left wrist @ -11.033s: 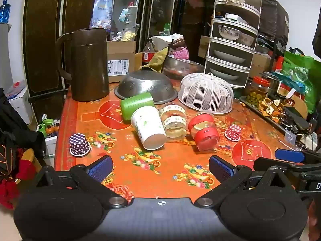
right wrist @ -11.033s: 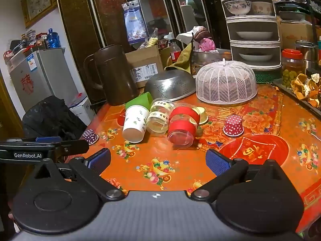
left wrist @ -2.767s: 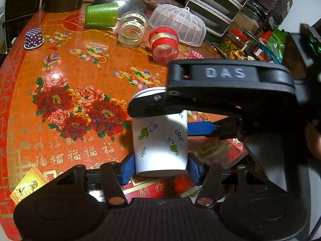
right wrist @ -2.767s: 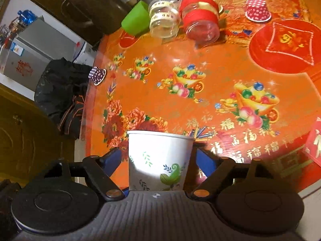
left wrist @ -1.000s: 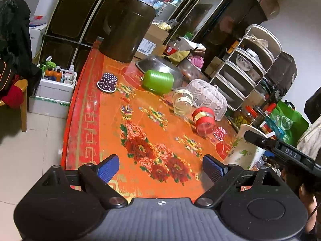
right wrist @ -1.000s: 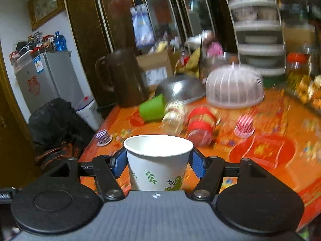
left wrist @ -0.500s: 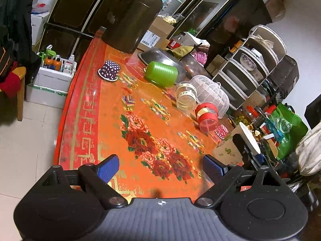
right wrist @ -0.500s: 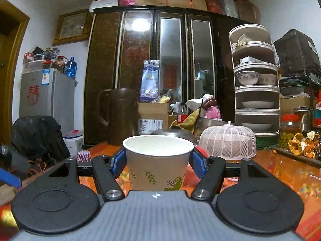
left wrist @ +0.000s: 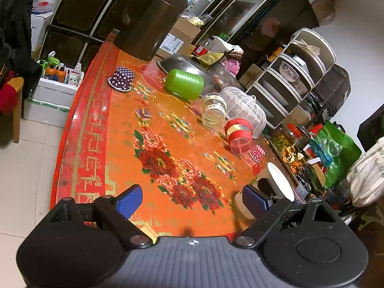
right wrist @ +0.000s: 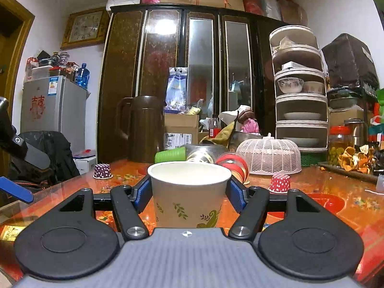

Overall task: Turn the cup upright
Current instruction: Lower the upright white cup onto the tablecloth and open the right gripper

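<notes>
My right gripper [right wrist: 189,192] is shut on the white paper cup with green leaf print [right wrist: 188,196]. The cup is upright, mouth up, low over the orange floral table [right wrist: 336,206] near its front edge; I cannot tell if its base touches. In the left wrist view the same cup [left wrist: 276,187] shows at the right, behind my right blue finger, with the other gripper's black finger across it. My left gripper [left wrist: 192,199] is open and empty over the table's near left edge [left wrist: 79,144].
Lying on the table further back: a green cup [left wrist: 184,84], a clear jar [left wrist: 213,110], a red-banded jar [left wrist: 237,134]. Two dotted paper liners [left wrist: 122,78] [left wrist: 256,152], a white mesh food cover [left wrist: 247,112], a steel colander [left wrist: 180,62] and a brown pitcher [left wrist: 148,19] stand around.
My right gripper has lowered the cup toward the table and levelled out. My left gripper has drifted slightly and stays open.
</notes>
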The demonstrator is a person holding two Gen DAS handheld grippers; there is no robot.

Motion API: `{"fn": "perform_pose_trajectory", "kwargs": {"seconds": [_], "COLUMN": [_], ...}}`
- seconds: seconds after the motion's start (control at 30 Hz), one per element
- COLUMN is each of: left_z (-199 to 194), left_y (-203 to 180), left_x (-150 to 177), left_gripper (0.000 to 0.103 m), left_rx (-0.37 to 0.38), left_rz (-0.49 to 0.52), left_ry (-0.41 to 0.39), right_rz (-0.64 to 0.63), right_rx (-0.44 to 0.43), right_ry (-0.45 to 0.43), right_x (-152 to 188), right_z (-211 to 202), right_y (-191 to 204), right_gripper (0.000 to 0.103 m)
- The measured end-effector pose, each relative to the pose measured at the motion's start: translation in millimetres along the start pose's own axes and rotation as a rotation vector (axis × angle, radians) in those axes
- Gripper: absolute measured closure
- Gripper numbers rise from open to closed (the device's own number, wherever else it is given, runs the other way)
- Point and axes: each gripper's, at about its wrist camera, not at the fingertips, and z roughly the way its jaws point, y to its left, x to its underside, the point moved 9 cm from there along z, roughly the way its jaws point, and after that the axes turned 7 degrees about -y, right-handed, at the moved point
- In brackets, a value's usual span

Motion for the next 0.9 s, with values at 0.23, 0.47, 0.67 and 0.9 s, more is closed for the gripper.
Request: {"fn": "perform_pose_trajectory", "kwargs": {"seconds": [0.23, 0.47, 0.67, 0.9], "left_z": [2.4, 5.9, 2.8, -17.0], "left_y": [-0.7, -4.8, -27.1, -79.7], "left_x": [4.9, 8.8, 2.9, -6.4], "left_gripper": [0.011, 0.011, 0.001, 0.001], "left_rx": [-0.005, -0.02, -0.082, -0.113], "left_rz": [0.006, 0.054, 0.288, 0.58], "left_ry": [0.009, 0.011, -0.099, -0.159], "right_rz": [0.005, 0.031, 0.163, 0.167], "right_rx": [0.002, -0.014, 0.051, 0.028], "right_ry": [0.063, 0.123, 0.249, 0.396], "right_x": [5.1, 11.2, 7.9, -31.7], "right_z": [3.4, 2.0, -24.1, -54.8], "right_y": [0.9, 0.0, -26.5, -48.9], "right_gripper": [0.034, 0.001, 0.001, 0.001]}}
